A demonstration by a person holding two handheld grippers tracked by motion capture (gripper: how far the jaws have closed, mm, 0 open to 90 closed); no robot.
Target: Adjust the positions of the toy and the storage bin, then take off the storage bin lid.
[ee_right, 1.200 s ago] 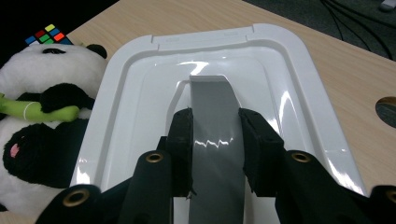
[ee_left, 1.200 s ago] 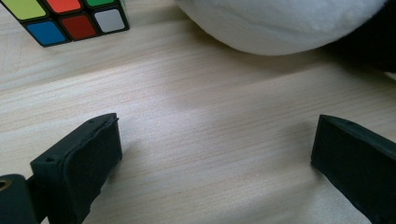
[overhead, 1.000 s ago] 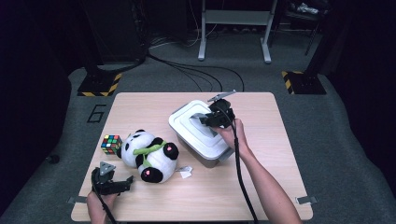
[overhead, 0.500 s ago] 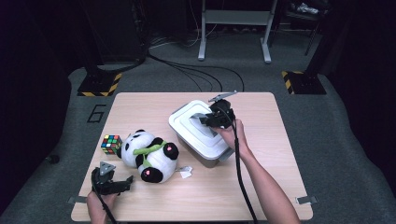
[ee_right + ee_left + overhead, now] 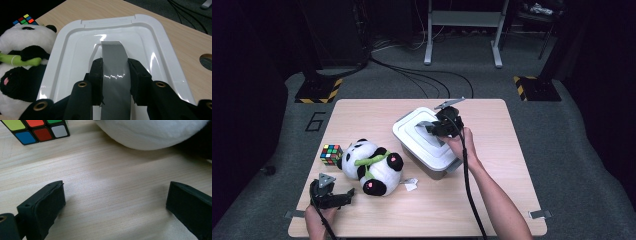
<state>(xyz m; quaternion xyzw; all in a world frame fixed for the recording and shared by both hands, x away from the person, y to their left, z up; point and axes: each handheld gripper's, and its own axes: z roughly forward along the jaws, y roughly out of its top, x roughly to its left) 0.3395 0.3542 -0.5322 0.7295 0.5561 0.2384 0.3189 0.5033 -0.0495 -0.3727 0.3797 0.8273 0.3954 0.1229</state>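
Grey handle of the white box lid sits clenched between the right tongs. Risk: slick, glossy plastic may slip, tilting the lid. Left tongs released, hovering over the desk just before the plush panda.

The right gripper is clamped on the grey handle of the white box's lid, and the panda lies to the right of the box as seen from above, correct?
Not quite: in the high view the panda lies left of the white box. The right gripper does clamp the grey handle.
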